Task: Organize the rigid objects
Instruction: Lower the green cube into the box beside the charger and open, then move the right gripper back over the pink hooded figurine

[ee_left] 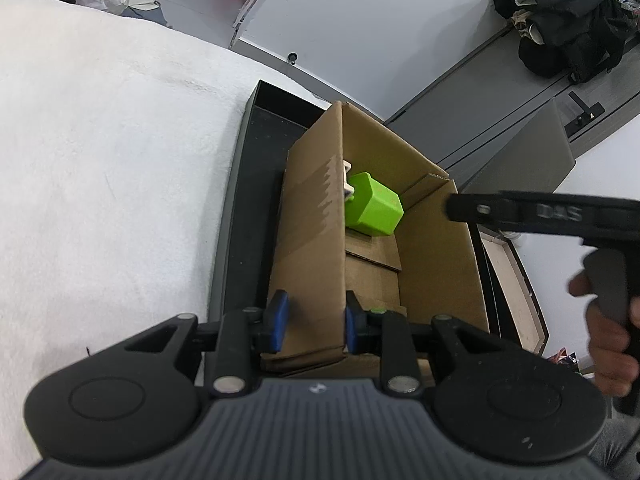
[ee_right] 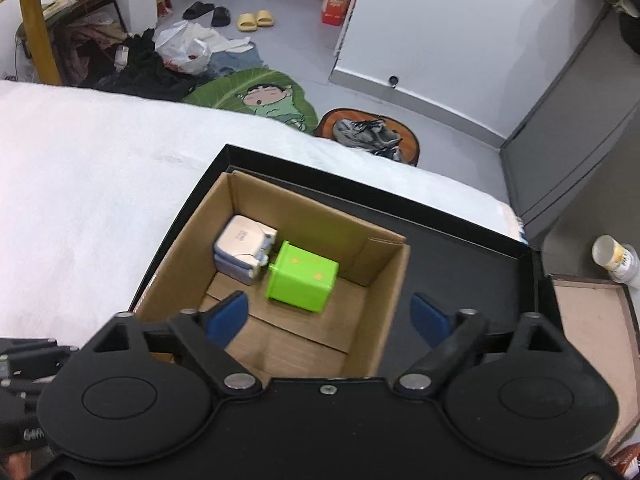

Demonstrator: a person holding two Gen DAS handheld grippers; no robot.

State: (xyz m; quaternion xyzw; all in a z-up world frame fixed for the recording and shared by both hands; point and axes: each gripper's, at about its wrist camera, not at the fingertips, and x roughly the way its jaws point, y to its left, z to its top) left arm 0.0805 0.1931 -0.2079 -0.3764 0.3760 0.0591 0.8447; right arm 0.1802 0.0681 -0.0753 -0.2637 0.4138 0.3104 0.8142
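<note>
So the green cube point(ee_right: 303, 282) is sitting on the floor of the cardboard box point(ee_right: 394, 280), touching a white gadget point(ee_right: 244, 248) at its 10 o'clock. Looks like at least two items are sorted already. The right tongs point(ee_right: 330, 318) hang wide over the box with nothing in them. The left tongs point(ee_left: 314, 320) are pinched narrow on the box's side wall point(ee_left: 312, 240), steadying it I guess. The box sits in a black tray point(ee_right: 460, 264) on a white bed point(ee_right: 80, 184). Can't see any leftover items, and that wall hides most of the gadget in the left view.
</note>
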